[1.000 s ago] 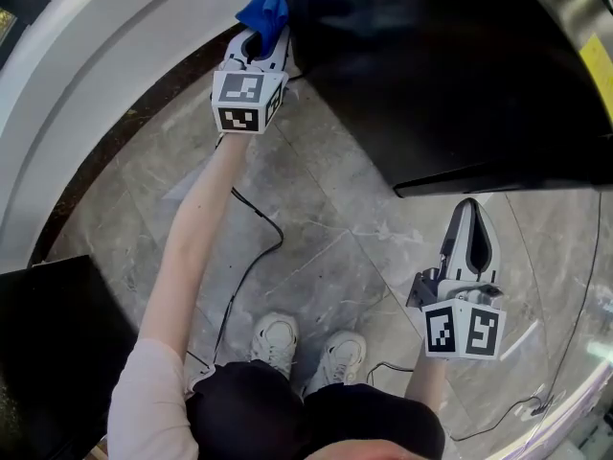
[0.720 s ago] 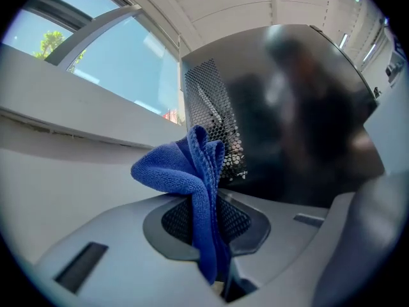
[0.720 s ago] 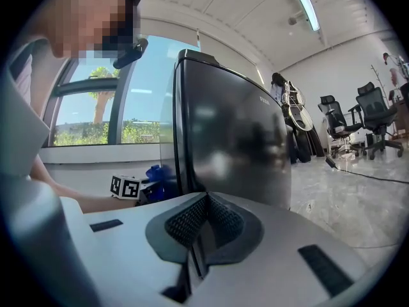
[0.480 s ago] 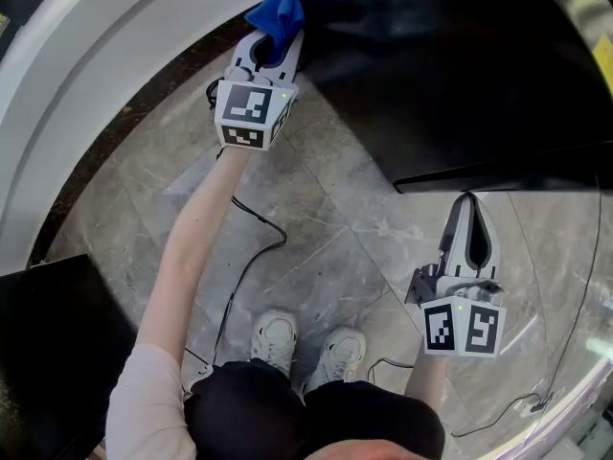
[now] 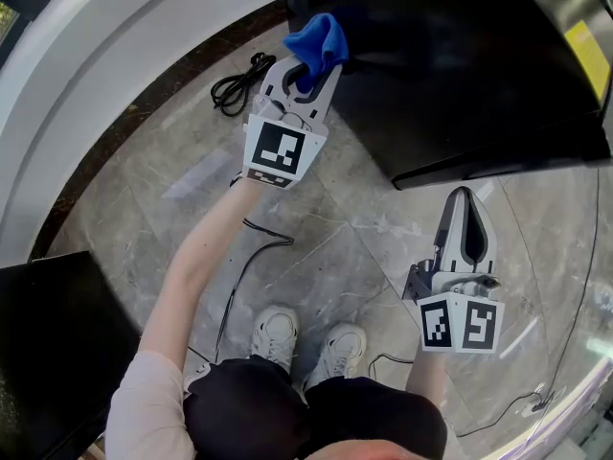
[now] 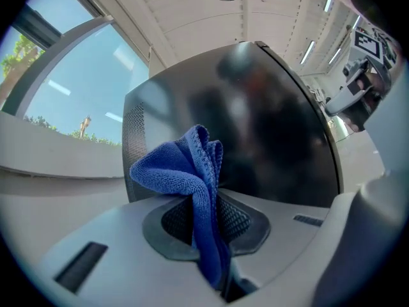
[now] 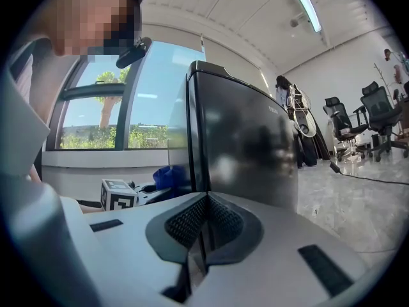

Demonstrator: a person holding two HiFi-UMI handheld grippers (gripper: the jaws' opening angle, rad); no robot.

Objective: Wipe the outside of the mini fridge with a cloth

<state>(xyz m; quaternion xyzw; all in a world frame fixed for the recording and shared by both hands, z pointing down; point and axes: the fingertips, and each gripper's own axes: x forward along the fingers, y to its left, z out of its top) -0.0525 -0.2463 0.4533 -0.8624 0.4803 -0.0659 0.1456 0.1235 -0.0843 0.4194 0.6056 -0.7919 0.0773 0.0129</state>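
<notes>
The black mini fridge (image 5: 450, 65) fills the top right of the head view and stands on the floor. My left gripper (image 5: 311, 65) is shut on a blue cloth (image 5: 318, 41), and the cloth presses against the fridge's left side near its bottom corner. In the left gripper view the blue cloth (image 6: 192, 178) bunches out of the shut jaws in front of the fridge's dark side (image 6: 255, 120). My right gripper (image 5: 465, 199) is shut and empty, just below the fridge's front edge. In the right gripper view the fridge (image 7: 243, 139) stands close ahead.
A black cable (image 5: 235, 82) lies coiled on the grey marble floor (image 5: 316, 247) left of the fridge, and more cable runs past my shoes (image 5: 306, 343). A white curved wall base (image 5: 115, 56) bounds the left. A dark cabinet (image 5: 48, 343) sits at the lower left.
My left gripper has moved right and toward me along the fridge's side, carrying the blue cloth. The right gripper has stayed almost still.
</notes>
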